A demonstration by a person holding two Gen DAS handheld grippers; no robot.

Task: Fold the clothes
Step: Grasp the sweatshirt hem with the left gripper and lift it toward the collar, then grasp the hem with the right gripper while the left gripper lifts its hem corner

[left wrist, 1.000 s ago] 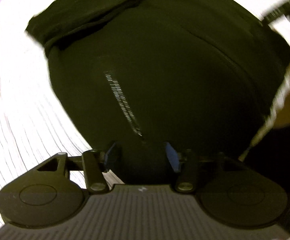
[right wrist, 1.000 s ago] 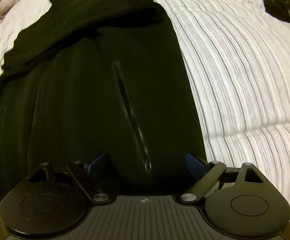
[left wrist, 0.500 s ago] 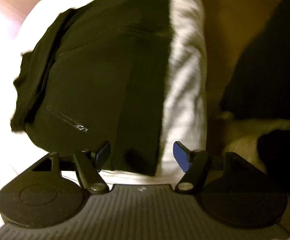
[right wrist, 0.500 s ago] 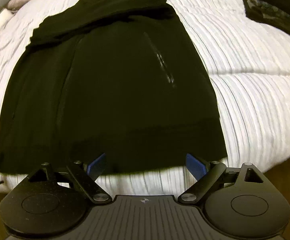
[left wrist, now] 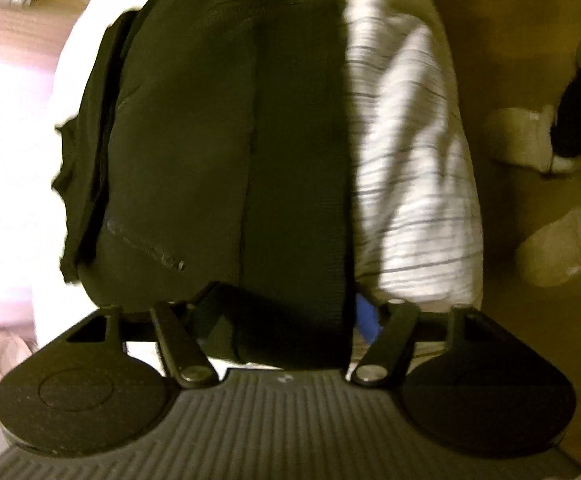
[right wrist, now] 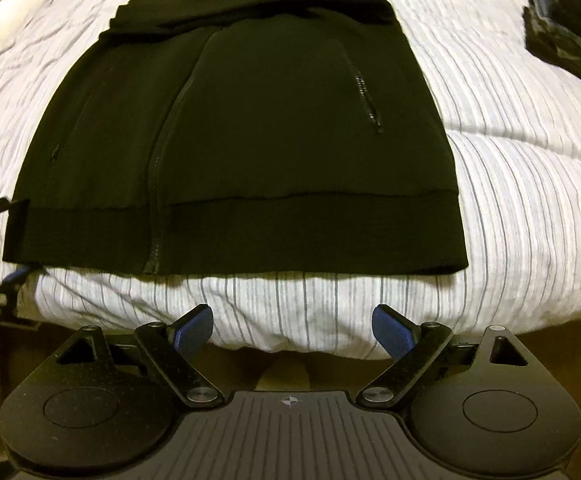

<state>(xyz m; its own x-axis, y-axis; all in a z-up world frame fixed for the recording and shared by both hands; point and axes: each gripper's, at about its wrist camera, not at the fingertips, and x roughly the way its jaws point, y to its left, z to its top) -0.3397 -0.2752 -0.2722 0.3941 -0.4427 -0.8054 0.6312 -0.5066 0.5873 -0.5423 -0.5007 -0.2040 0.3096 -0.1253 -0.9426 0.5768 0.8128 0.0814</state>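
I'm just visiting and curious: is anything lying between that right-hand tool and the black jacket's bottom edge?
Nothing visible blocks it. The right gripper hangs with jaws open over the near edge of the striped bedding, with only bare bedding between it and the black jacket hem. The left gripper is already at the hem's far corner, jaws closing around it.

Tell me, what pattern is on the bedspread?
White with thin grey stripes, clearest in the right wrist view: bedspread.
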